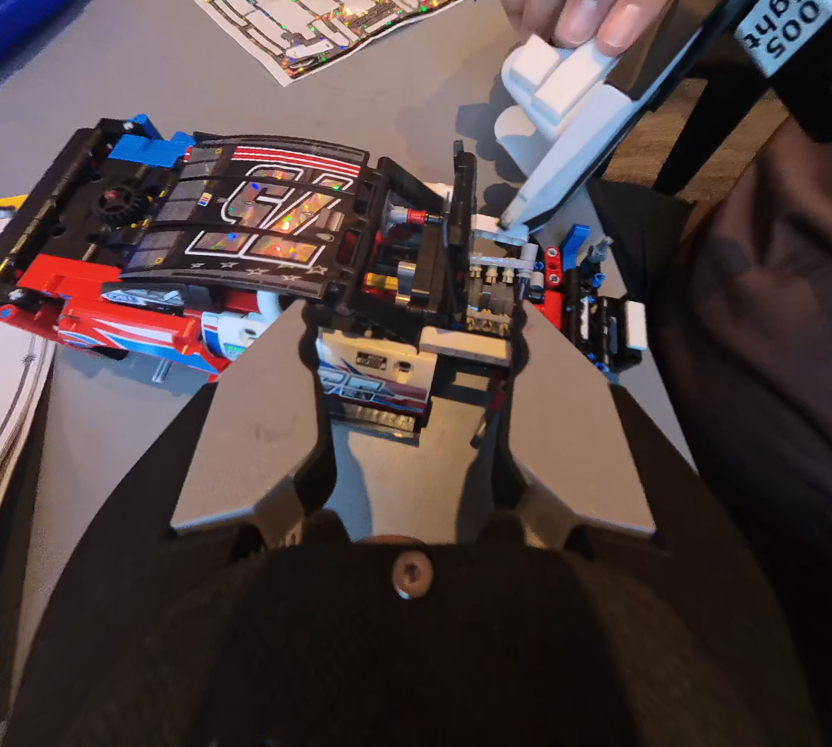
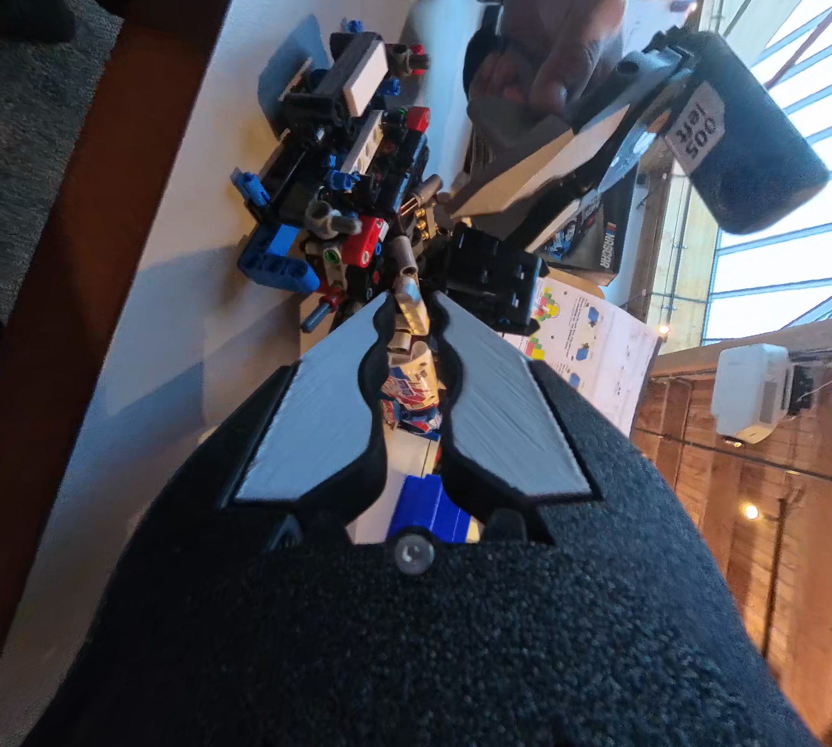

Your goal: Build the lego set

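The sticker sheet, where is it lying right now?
In the left wrist view, the sticker sheet lies flat on the grey table, beyond the lego car.

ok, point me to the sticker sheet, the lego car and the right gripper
sticker sheet (image 1: 326,0), left wrist view, middle of the sheet.
lego car (image 1: 265,212), left wrist view, black roof panel.
right gripper (image 1: 511,225), left wrist view, at its tips.

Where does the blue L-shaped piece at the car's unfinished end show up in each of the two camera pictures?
Left wrist view: the blue L-shaped piece stands right of centre, behind the red beam, just right of the right gripper.
Right wrist view: the blue L-shaped piece lies left of centre, on the table edge side.
Shared landmark: the red beam beside it.
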Motion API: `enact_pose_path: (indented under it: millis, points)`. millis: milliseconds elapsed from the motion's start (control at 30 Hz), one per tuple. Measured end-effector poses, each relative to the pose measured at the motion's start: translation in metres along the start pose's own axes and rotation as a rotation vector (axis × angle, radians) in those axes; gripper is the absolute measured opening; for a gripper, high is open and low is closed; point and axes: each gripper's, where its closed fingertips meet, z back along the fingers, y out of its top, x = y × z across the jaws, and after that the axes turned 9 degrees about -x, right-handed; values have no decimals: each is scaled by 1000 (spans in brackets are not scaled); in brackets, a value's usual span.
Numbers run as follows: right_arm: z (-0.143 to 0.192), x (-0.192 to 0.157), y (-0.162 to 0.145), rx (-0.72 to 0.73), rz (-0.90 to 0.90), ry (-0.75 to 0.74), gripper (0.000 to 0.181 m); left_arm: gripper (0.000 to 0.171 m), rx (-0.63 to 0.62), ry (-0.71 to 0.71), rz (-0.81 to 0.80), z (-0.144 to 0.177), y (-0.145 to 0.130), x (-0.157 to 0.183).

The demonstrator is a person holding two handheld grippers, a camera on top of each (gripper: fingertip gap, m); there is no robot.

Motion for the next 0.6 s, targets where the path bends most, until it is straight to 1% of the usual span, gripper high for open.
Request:
enact_pose_path:
  millis: [67,100,133,167,267,400,500,567,600]
  points:
    - [-2,-2,1,4,13,-2,10,79,-17,46,-26,-8,-1,-2]
    - [-2,-1,1,4,-14,0,10,79,-28,65,-52,-11,-3,-2]
    - [-2,-1,0,4,-63,13,10,74,-19,54,-47,-11,-2,0]
    - [-2,0,-1,7,-123,31,10,73,-17,44,-35,-12,-2,1]
    - [-2,1,-3,29,-315,115,11,72,-8,45,-43,-12,-2,1]
    - [-2,1,-3,67,-514,181,13,72,5,41,-44,-12,-2,1]
    - [-1,2,-5,94,-695,267,14,71,5,42,-40,-11,-2,1]
    - [-1,2,-6,95,-724,276,14,71,10,43,-37,-11,-2,1]
    - [-1,1,-6,84,-695,260,14,71,11,43,-36,-11,-2,1]
